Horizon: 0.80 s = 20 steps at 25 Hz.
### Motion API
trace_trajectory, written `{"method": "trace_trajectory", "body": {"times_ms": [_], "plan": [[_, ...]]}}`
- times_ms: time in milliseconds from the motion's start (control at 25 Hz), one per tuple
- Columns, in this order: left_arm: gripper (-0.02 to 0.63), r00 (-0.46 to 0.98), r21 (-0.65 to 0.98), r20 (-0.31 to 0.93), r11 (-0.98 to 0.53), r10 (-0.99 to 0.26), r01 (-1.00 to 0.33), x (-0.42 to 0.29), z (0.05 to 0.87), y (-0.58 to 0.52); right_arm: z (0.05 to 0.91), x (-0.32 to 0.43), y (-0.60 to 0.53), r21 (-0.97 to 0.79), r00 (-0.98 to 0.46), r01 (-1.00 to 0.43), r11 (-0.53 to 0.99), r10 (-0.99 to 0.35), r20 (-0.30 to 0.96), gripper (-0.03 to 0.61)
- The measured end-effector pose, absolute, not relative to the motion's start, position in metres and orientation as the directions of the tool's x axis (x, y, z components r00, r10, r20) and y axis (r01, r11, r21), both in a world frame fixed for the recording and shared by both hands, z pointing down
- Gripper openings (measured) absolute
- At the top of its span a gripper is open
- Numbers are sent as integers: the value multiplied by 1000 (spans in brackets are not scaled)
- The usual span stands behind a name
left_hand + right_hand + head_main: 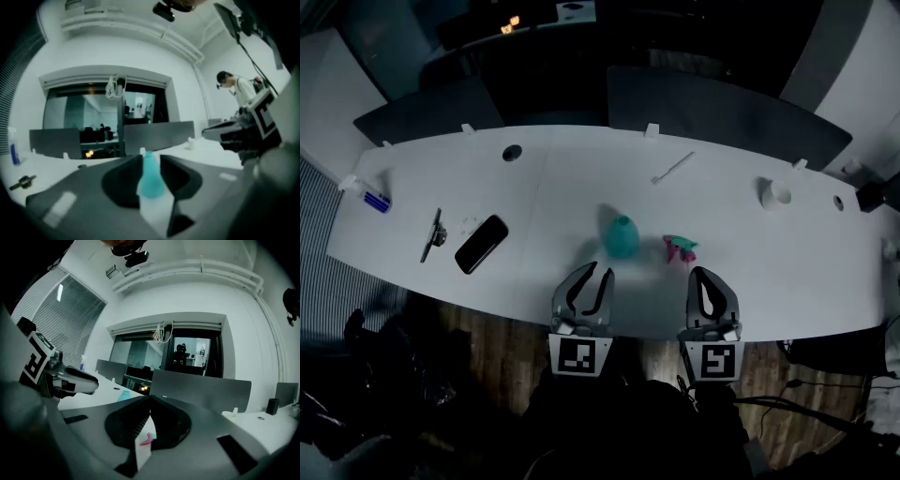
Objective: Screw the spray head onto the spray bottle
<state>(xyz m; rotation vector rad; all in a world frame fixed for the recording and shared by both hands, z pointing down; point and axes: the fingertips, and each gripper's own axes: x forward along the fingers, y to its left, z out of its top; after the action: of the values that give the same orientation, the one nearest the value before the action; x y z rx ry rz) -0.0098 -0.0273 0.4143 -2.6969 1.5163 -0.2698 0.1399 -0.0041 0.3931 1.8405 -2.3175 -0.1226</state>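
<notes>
At the left end of the long white table (581, 178) lies a small clear bottle with a blue label (373, 197), then a thin metal tool (434, 235) and a black phone (481, 244). Low in the centre, the left gripper (601, 271) has its jaws a narrow gap apart and empty. The teal plastic spray bottle (622, 236) stands just beyond their tips. To its right, apart from it, lies the pink-and-teal spray head (679, 248). Below that, the right gripper (704, 275) is closed on nothing.
</notes>
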Motion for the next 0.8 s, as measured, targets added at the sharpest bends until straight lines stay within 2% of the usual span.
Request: {"method": "trace_trajectory", "body": {"times_ms": [40,160,240,320,520,800], "plan": [[151,547,-103,165,-566,-820,-818,-6,426,-41,395,139,-14,191,-203,-957,218,-975,96,5],[333,642,-56,251,-674,-724,-737,3,460,-75,402,137,-37,217,-152,-961,174,-982,116,5],[402,685,-30,287,-721,-669,-692,10,479,-93,407,138,-47,214,-114,-967,141,-984,135,5],[433,718,-15,306,-757,-626,-654,19,491,-108,411,142,-52,207,-79,-972,112,-983,163,5],[436,761,0,326,-804,-561,-594,40,508,-125,418,148,-62,213,-44,-973,89,-977,207,5],[431,746,-42,358,-808,-561,-588,46,520,-134,421,144,-74,213,-78,-968,131,-967,242,5]]}}
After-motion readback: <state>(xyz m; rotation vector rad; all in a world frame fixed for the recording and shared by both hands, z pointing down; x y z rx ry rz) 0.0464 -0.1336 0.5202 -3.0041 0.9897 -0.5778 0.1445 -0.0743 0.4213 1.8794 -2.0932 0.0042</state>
